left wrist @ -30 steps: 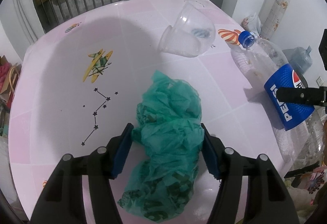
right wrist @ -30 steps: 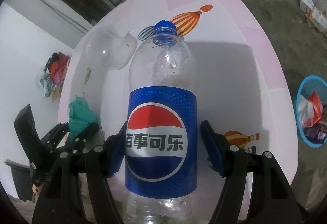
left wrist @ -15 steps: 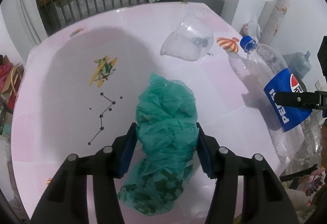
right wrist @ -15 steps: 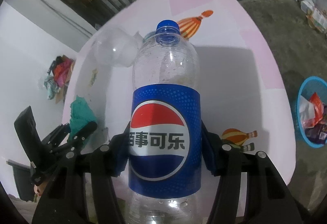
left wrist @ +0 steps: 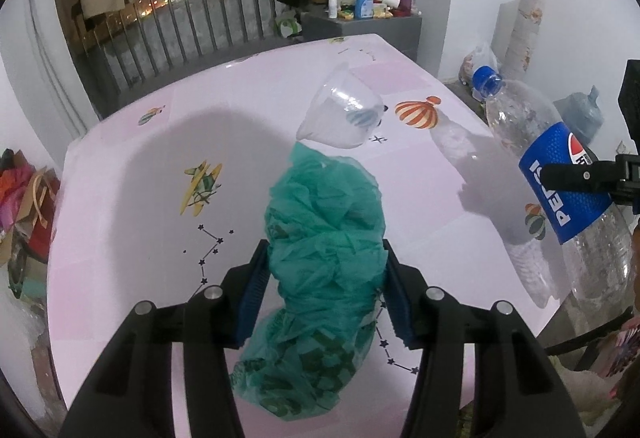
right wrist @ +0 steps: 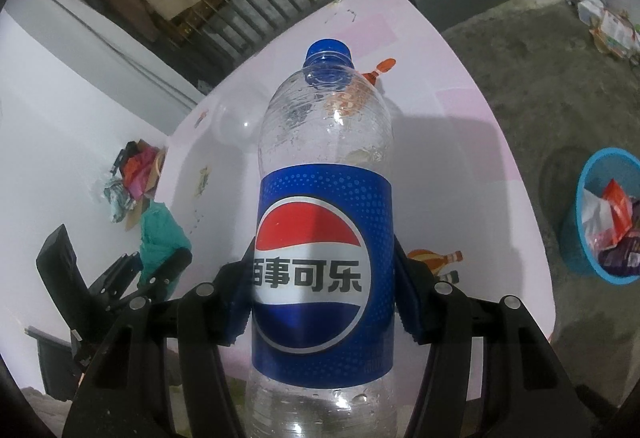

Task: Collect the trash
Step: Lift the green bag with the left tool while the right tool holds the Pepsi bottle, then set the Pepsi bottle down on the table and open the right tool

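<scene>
Both lifted off table (left wrist: 120, 198): L jaws grip green bag (left wrist: 324, 238), R jaws bottle (right wrist: 324, 238); clear cup (left wrist: 340, 114) ahead.

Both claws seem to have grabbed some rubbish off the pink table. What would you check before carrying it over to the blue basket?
1. Left claw gripping the green plastic bag: ok, both pads press into it after closing in.
2. Bag clear of the table: cannot tell, its lower end hangs loose.
3. Right claw gripping the Pepsi bottle: ok, pads clamp the label; the jaws have just closed further.
4. Bottle cap on: ok.
5. Blue basket has room: ok, wrappers inside, space left.
6. Table cleared: not ok, the clear plastic cup lies there on its side.
</scene>
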A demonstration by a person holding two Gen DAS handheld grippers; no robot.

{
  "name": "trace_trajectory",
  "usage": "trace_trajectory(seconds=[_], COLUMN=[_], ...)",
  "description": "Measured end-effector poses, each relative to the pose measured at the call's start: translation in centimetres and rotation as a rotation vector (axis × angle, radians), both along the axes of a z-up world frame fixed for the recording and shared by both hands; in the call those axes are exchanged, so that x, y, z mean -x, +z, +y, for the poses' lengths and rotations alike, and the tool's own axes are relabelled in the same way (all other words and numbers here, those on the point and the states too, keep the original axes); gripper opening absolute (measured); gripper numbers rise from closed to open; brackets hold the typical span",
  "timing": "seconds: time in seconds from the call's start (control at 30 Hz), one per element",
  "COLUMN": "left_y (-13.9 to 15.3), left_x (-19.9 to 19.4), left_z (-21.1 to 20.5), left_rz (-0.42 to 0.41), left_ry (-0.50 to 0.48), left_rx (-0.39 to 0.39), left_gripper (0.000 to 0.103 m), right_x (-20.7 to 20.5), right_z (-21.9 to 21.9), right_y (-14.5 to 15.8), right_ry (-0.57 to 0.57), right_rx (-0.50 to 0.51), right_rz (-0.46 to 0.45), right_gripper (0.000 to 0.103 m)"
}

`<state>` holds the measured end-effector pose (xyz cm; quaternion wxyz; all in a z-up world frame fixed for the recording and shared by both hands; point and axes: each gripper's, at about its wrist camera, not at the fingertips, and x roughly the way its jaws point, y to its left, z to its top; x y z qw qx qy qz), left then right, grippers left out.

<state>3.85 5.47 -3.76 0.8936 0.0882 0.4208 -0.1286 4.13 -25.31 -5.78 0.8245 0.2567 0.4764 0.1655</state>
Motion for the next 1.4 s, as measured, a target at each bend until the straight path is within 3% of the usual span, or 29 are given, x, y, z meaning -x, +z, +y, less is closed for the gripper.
trace_trajectory(seconds=[0.17,0.43,0.63,1.17,1.4], left_y=[0.0,-2.4,-3.0,-2.0,-2.9], left_x=[0.0,-1.5,-2.3,-8.3,-9.2], left_z=[-0.2,0.3,0.9,3.2,3.8], left_rz=[-0.001,0.115,0.142,0.019,0.052], left_ry=[-0.006,0.008,0.035,0.049,0.038], left_rx=[-0.014,0.016,0.041,0.132,0.156], left_gripper=[0.051,0.052,0.052,0.054,0.058], right_x=[-0.5,-2.0,-3.1,-8.3,-9.0], right_z=[0.4,1.2,1.7,4.3,4.0], right_y=[-0.5,-1.4,-1.7,-2.2,-3.0], right_ry=[0.001,0.012,0.013,-0.011,-0.010], right_rx=[-0.001,0.002,0.007,0.011,-0.001], right_rz=[0.010,0.060,0.081,0.098,0.117], right_gripper=[0.056,0.056,0.056,0.057,0.058])
